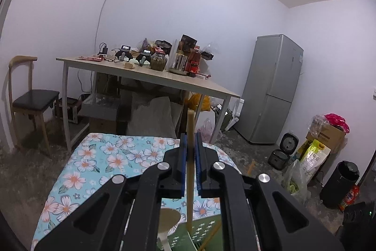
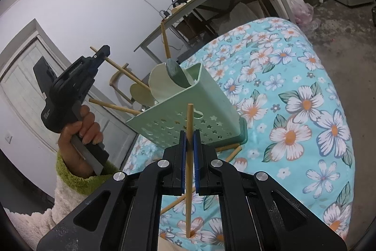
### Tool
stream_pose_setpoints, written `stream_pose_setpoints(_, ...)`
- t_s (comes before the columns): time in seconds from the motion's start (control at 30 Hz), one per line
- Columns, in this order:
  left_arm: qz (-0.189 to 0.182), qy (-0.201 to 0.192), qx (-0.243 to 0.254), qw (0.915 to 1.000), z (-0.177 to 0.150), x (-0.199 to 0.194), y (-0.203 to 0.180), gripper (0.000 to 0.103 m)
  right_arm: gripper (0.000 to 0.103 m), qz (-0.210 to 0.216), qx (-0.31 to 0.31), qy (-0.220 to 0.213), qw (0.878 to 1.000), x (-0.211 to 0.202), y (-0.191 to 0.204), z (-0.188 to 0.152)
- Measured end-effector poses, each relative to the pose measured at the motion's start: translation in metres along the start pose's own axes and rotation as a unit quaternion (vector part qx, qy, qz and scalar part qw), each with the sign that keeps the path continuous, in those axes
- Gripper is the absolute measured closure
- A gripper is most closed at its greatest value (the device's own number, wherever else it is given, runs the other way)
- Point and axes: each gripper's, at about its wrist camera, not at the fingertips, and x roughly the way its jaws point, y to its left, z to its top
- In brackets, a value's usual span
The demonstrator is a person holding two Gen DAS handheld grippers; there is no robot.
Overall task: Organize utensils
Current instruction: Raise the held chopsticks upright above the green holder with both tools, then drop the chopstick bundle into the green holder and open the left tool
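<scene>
My left gripper [image 1: 190,140] is shut on a wooden chopstick [image 1: 190,157] held upright over the green utensil holder [image 1: 206,227]. In the right wrist view the left gripper [image 2: 103,52] holds that chopstick [image 2: 119,69] slanting into the holder [image 2: 188,114]. My right gripper [image 2: 189,137] is shut on another wooden chopstick [image 2: 189,168], upright, its lower end on the floral cloth [image 2: 293,109]. The holder contains a pale spoon [image 2: 162,84], a dark spoon [image 2: 176,74] and more chopsticks [image 2: 110,106]. Loose chopsticks [image 2: 230,149] lie beside its base.
A wooden table [image 1: 145,74] cluttered with jars and chargers stands behind. A chair [image 1: 30,100] is at the left and a grey fridge [image 1: 272,91] at the right. Rice cookers [image 1: 282,152], bags and boxes sit on the floor at the right.
</scene>
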Motion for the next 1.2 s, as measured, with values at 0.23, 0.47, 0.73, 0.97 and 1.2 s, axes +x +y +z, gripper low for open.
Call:
stream_pose_setpoints(0.23, 0.007, -0.020, 0.009, 0.9997, 0.002, -0.018, -0.001, 0.068, 0.099, 0.000, -0.011, -0.003, 1.000, -0.001, 0.009, 0.002)
stream_pose_setpoints(0.47, -0.002, -0.034, 0.012, 0.9994, -0.001, -0.048, 0.001, 0.065, 0.099, 0.001, -0.040, -0.029, 0.999, -0.017, 0.029, 0.013)
stream_pose_setpoints(0.73, 0.025, -0.019, 0.005, 0.9995, -0.038, -0.093, 0.032, 0.060, 0.099, 0.020, -0.124, -0.105, 0.987, -0.051, 0.083, 0.057)
stream_pose_setpoints(0.97, 0.070, 0.052, -0.033, 0.9956, -0.089, -0.103, 0.074, 0.054, 0.099, 0.033, -0.188, -0.161, 0.968, -0.059, 0.128, 0.093)
stream_pose_setpoints(1.2, 0.110, 0.134, -0.049, 0.9837, -0.132, -0.093, 0.091, 0.043, 0.099, 0.003, -0.228, -0.183, 0.956, -0.034, 0.145, 0.116)
